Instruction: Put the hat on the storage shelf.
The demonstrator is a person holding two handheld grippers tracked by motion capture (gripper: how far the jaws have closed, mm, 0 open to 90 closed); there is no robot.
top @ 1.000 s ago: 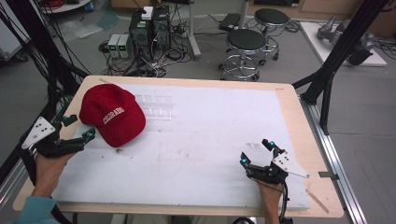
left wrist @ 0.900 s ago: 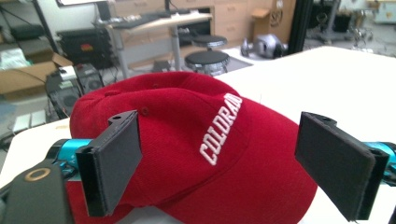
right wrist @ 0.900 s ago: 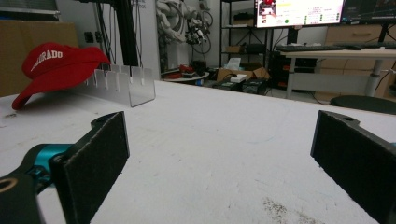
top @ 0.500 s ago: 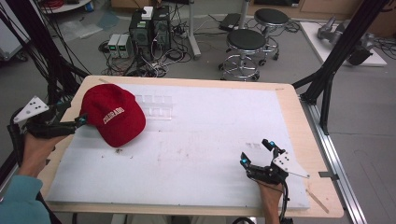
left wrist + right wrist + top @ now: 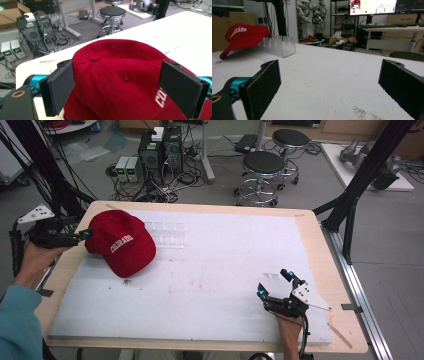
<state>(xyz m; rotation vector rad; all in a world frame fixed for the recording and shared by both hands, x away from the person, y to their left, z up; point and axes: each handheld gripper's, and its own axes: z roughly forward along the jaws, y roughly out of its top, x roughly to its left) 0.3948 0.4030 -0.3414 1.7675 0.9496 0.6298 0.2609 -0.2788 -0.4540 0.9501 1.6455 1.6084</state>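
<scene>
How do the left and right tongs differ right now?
The left tongs sit at the red cap's back edge, jaws straddling its crown; the right tongs rest near the table's front right, far from the cap, with nothing between their jaws. Both are open.

A wooden table (image 5: 325, 250) carries a white foam board (image 5: 225, 270) over most of its top; beyond its far edge the grey floor (image 5: 225, 175) holds two black computer towers (image 5: 161, 147) in a tangle of cables, with two small pale power supplies (image 5: 127, 168) just beside them; two round black stools (image 5: 267, 167) on chrome bases stand near the middle; black frame struts (image 5: 365, 170) slant down at the right. In the right gripper view a wall monitor (image 5: 373, 6) glows above a desk (image 5: 392, 30), with shelving (image 5: 342, 15) behind; the lighting is even and indoor.
</scene>
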